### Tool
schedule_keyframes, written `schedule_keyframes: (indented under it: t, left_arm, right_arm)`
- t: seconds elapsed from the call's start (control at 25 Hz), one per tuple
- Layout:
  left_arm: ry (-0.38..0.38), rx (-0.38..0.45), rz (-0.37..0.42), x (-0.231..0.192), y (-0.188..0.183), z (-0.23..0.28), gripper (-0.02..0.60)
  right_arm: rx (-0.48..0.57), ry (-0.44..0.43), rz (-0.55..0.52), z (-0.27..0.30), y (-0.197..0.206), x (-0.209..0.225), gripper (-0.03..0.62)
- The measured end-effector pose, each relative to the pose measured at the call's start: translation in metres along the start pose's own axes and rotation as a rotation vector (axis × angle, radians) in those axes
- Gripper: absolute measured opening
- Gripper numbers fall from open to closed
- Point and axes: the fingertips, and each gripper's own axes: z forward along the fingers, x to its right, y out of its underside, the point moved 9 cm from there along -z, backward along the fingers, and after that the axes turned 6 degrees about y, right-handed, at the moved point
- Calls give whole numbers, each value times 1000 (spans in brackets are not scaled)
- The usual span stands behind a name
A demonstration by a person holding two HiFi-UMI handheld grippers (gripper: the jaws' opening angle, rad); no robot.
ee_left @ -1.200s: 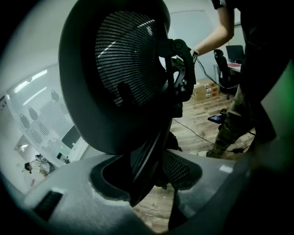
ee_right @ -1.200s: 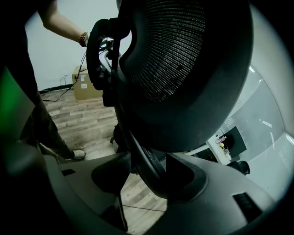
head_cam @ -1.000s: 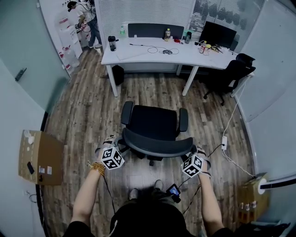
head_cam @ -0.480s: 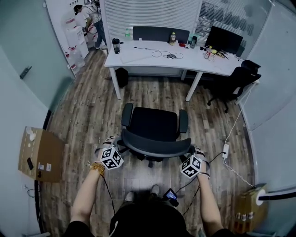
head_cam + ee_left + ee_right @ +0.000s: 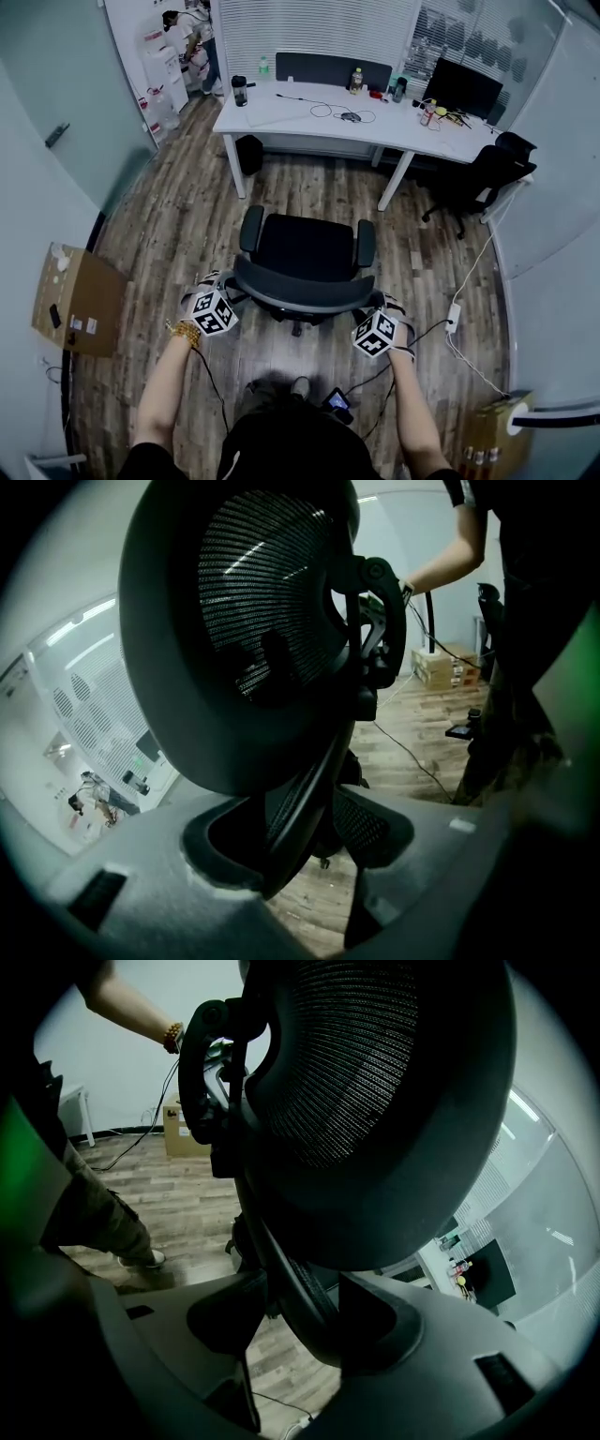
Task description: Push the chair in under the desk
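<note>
Chair (image 5: 253, 621): black mesh backrest fills the upper centre of frame. Its rim runs down between the grey jaws of the left gripper (image 5: 309, 855), clamped there. Right side: bare forearm (image 5: 450, 560), cardboard boxes (image 5: 436, 667), wood floor (image 5: 422, 742).

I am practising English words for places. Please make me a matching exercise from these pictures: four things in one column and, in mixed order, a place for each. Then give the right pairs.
Things
1. office chair
2. white desk
3. cardboard box
4. monitor

Places
A. on the right end of the white desk
B. on the floor at the left side of the room
C. on the open floor, not yet under the white desk
D. at the far side of the room, in front of the blinds

Right pairs: 1-C, 2-D, 3-B, 4-A
</note>
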Motion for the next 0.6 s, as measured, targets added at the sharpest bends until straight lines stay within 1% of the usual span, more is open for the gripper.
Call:
schedule_keyframes:
  t: [0.4, 0.6]
  left_arm:
    - [-10, -18, -27, -12, -13, 13, 225]
    - [-11, -23, -25, -18, -15, 18, 225]
  right_arm:
    - [18, -4, -16, 14, 7, 25, 238]
    - [30, 4, -19, 20, 8, 31, 239]
